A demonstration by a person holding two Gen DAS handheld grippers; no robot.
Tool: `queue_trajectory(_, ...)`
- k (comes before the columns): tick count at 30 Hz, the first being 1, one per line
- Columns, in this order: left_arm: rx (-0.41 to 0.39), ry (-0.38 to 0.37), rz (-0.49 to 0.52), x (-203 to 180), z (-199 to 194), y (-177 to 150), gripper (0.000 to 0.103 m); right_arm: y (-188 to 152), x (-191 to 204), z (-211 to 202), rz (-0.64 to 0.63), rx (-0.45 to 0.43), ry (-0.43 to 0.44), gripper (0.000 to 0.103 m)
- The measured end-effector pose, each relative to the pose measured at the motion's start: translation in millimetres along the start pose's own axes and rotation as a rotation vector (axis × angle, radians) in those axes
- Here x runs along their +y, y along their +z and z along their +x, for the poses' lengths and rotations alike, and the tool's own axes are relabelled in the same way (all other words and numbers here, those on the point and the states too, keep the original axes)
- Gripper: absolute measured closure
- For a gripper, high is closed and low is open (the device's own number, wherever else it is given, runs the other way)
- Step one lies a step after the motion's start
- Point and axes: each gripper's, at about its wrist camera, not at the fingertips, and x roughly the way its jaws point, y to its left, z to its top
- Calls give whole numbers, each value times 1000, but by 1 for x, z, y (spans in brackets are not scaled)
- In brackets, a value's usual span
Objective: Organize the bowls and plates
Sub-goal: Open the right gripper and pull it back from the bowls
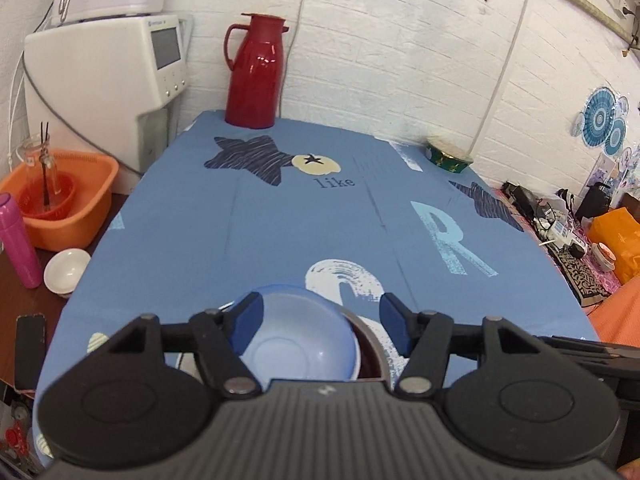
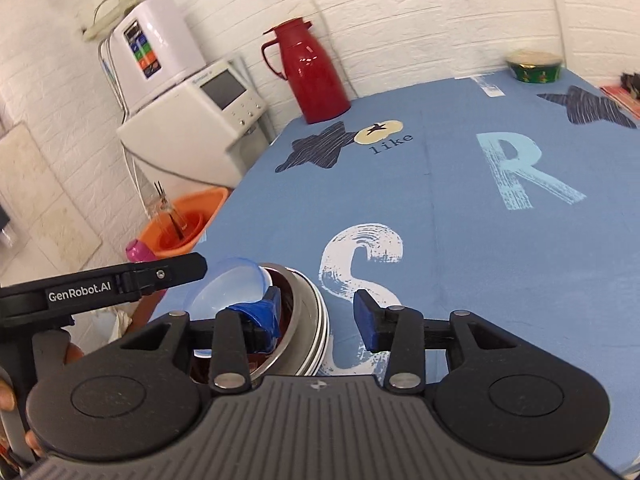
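Jaws of both grippers gape empty over one blue bowl (image 1: 298, 336) nested in stacked steel bowls (image 2: 308, 320).

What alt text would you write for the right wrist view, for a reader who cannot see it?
The open right gripper hovers over a translucent blue bowl tilted inside stacked metal bowls on a blue printed tablecloth. The left gripper's arm enters from the left; a red thermos stands by the white brick wall.

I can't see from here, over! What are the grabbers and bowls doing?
Both grippers, left and right, open. Blue bowl tilted inside steel bowl. Nothing blocking, over.
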Motion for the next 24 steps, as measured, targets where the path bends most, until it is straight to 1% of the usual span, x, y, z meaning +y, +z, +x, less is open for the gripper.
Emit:
queue_trajectory(4, -7, -16, 11, -18, 7, -1, 40, -8, -14, -10, 48, -94, 1, 78)
queue_trajectory(7, -12, -11, 17, -29, 12, -2, 40, -14, -32, -16, 125, -157, -11, 77)
queue_trajectory(10, -14, -6, 24, -37, 18, -4, 39, -21, -48, -16, 193, -159, -32, 76)
queue_trajectory(13, -10, -2, 28, -43, 23, -7, 39, -31, -56, -19, 234, -195, -58, 74)
queue_trajectory(16, -30, 8, 21, -46, 22, -12, 38, -38, -61, -20, 260, -217, -60, 74)
queue_trajectory(19, -58, 24, 4, -48, 17, -19, 37, -46, -59, -17, 245, -239, -109, 73)
queue_trajectory(22, -72, 58, 13, -54, 14, -31, 37, -52, -59, -13, 228, -227, -179, 73)
queue_trajectory(24, -62, 48, 33, -61, 12, -40, 37, -56, -59, -15, 215, -217, -230, 73)
